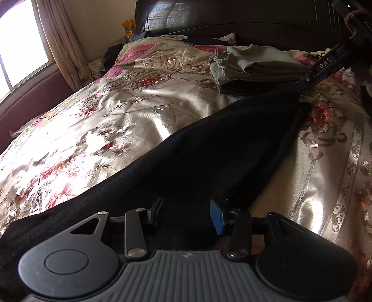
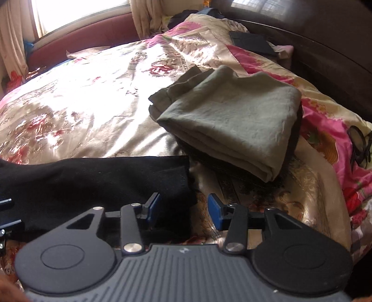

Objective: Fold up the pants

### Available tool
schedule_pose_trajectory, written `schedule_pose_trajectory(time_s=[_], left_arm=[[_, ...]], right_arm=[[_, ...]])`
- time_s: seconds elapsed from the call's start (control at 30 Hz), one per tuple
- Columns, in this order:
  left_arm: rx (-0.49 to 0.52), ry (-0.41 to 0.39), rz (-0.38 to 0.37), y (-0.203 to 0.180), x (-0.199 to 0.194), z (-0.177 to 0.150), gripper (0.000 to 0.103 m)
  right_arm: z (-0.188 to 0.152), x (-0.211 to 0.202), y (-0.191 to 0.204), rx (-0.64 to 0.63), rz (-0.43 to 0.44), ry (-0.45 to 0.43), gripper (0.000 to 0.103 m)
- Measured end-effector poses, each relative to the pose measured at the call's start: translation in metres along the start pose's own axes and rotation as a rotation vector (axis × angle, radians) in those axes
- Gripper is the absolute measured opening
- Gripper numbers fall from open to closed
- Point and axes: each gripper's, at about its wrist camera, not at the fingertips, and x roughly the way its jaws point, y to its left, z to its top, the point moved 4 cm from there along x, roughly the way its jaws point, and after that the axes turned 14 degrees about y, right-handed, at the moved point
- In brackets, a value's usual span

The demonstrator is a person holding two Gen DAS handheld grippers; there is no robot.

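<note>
Black pants (image 1: 209, 148) lie stretched across a floral bedspread (image 1: 104, 111). My left gripper (image 1: 187, 215) is open, its blue-padded jaws low over one end of the pants. My right gripper (image 2: 183, 210) is open over the other end of the pants (image 2: 97, 178), at the hem edge, its left pad over the cloth and its right pad over the bedspread (image 2: 93, 93). The right gripper's arm (image 1: 325, 66) shows at the far end of the pants in the left wrist view.
Folded olive-green cloth (image 2: 232, 116) rests on a dark folded garment just beyond the pants; it also shows in the left wrist view (image 1: 255, 62). A dark headboard (image 1: 232, 18) stands behind. A window and curtain (image 1: 58, 41) are at the left. A dark flat item (image 2: 251, 41) lies near the pillow.
</note>
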Motion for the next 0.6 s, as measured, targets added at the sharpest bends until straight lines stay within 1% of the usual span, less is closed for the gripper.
schedule_pose_trajectory(time_s=[0.07,0.2,0.27,0.3,0.33,0.37,0.4,0.47,0.5,0.6], left_arm=[[0.032,-0.008,-0.011,-0.009,0.000,-0.001,0.057],[0.099,0.005,0.038,-0.019,0.007,0.001,0.058],[0.117,0.010,0.053,-0.020,0.012,0.003,0.058],[0.118,0.014,0.055,-0.020,0.014,0.004,0.058],[0.121,0.015,0.058,-0.020,0.015,0.005,0.057],[0.126,0.012,0.065,-0.020,0.014,0.006,0.053],[0.137,0.009,0.077,-0.022,0.013,0.006,0.048],[0.147,0.018,0.072,-0.022,0.011,0.006,0.026],[0.143,0.019,0.063,-0.021,0.009,0.007,0.023],[0.118,-0.011,0.044,-0.016,-0.007,0.011,0.022]], right_arm=[[-0.002,0.004,-0.006,0.024,-0.001,0.005,0.047],[0.001,0.017,-0.001,0.075,0.129,0.025,0.047],[0.004,0.024,0.006,0.085,0.156,0.029,0.046],[0.005,0.027,0.007,0.092,0.158,0.035,0.042],[0.006,0.028,0.007,0.095,0.162,0.039,0.022],[0.007,0.028,0.008,0.100,0.180,0.042,0.006],[0.008,0.025,0.007,0.116,0.199,0.040,0.005],[0.010,0.019,0.005,0.134,0.238,0.037,0.005],[0.013,0.013,0.003,0.153,0.274,0.034,0.005],[0.022,-0.010,-0.002,0.198,0.366,0.008,0.004]])
